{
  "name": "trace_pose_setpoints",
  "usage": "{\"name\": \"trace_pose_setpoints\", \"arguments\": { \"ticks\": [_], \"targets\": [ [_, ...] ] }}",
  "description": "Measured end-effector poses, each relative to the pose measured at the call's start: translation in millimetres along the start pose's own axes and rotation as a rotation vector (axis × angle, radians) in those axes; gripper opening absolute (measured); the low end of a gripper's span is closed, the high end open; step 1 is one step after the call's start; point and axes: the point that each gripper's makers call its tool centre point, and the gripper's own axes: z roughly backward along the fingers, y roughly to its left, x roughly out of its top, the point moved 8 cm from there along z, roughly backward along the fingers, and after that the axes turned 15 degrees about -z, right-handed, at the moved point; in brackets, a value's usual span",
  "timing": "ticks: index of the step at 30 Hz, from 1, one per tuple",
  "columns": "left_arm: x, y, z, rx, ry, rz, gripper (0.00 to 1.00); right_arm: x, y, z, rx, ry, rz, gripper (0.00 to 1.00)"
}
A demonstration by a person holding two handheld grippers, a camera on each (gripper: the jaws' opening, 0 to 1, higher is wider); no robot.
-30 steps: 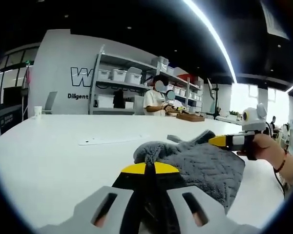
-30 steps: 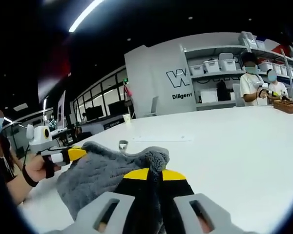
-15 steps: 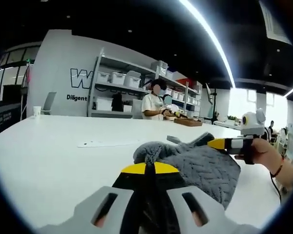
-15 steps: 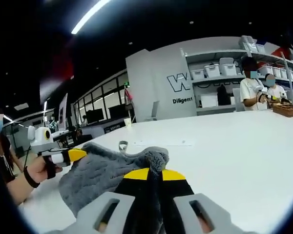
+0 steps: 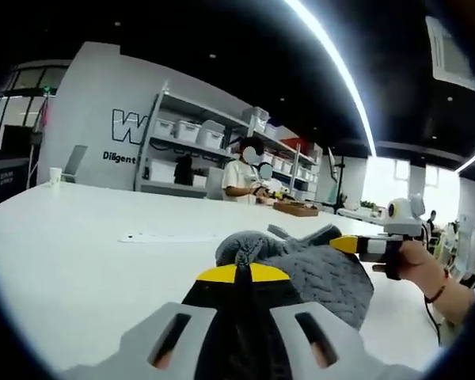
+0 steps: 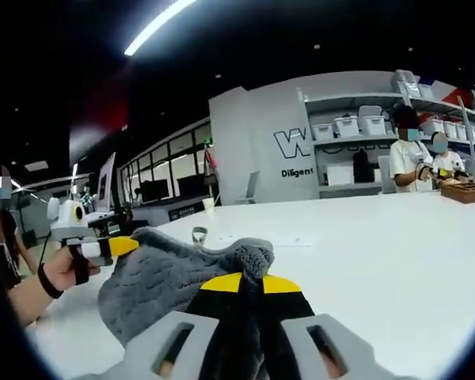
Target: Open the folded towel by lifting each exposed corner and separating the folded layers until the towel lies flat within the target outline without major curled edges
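Towel (image 5: 321, 273), grey and ribbed, hangs bunched between the two grippers above the white table (image 5: 71, 261), not yet flat. The left gripper (image 5: 236, 275) has its yellow-tipped jaws pressed together on a puckered edge of the cloth, and the right gripper (image 6: 241, 283) is likewise clamped on another gathered edge; each also appears off to the side in the other's view, held in a hand (image 6: 59, 267). The main risk, as I judge it, is that each pinch has caught more than one layer, so pulling the hands apart would only stretch a folded bundle instead of separating it. A thin bite could also slip under tension and drop that corner in a heap, and lowering with slack in the middle would likely leave a curled or doubled edge. A faint outline (image 5: 170, 237) lies on the table beyond the towel, so the cloth may also land off the mark if it is set down where it hangs. Room is generous: the tabletop is bare around the towel, with a cup (image 5: 55, 174) far off near the back edge and people and shelves (image 5: 194, 138) well apart.
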Motion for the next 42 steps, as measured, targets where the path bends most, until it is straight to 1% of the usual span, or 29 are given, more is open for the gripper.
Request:
{"name": "trace_pose_setpoints", "arguments": {
  "ticks": [4,7,11,14,18,22,24,25,42],
  "targets": [
    [1.6,-2.0,2.0,-0.003,-0.014,-0.012,0.0,-0.5,1.3,2.5,0.005,-0.001,0.0,0.0],
    [2.0,-6.3,6.4,-0.006,-0.03,-0.024,0.0,4.1,-3.6,-1.9,0.009,-0.001,0.004,0.0],
    [2.9,-9.4,10.0,-0.02,-0.029,-0.032,0.0,13.8,-13.1,-9.9,0.015,-0.006,0.001,0.0],
    [2.8,-11.4,14.2,-0.019,-0.029,-0.052,0.0,17.8,-16.5,-12.7,0.031,-0.01,-0.02,0.0],
    [3.6,-14.9,17.4,-0.027,-0.023,-0.07,0.0,20.5,-18.7,-14.3,0.033,-0.01,-0.013,0.0],
    [5.6,-15.8,21.0,-0.039,-0.033,-0.058,0.0,21.2,-17.9,-11.9,0.04,-0.014,-0.014,0.0],
    [3.5,-16.6,22.4,-0.05,-0.014,-0.053,0.0,21.2,-15.6,-9.7,0.049,-0.015,-0.012,0.0],
    [3.3,-16.4,23.0,-0.049,-0.014,-0.042,0.0,21.1,-14.9,-9.2,0.05,-0.015,-0.011,0.0],
    [7.4,-20.4,33.5,-0.076,-0.027,-0.047,0.0,21.1,-8.0,0.5,0.077,-0.014,-0.003,0.0]
  ]
}}
